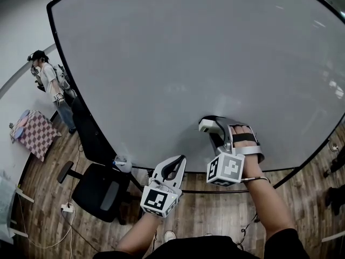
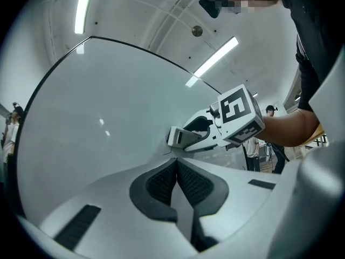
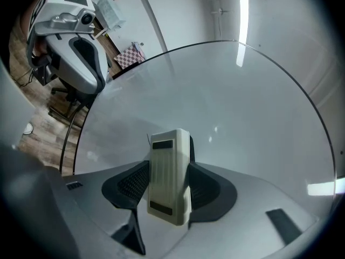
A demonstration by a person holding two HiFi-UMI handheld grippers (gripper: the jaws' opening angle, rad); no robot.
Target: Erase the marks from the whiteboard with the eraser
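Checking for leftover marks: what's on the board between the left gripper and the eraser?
Bare whiteboard, save one faint thin line by the eraser, in the left gripper view.

Eraser (image 1: 207, 125) in right tongs (image 1: 215, 133), against lower whiteboard (image 1: 188, 63), left tongs (image 1: 173, 166) below-left, chair (image 1: 99, 190) farther left

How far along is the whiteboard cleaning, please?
Nearly done, it seems: the whiteboard looks clean almost everywhere. In hand: the right tongs grip the eraser at its lower part. Left: one thin stroke beside it. The left tongs are shut, empty.
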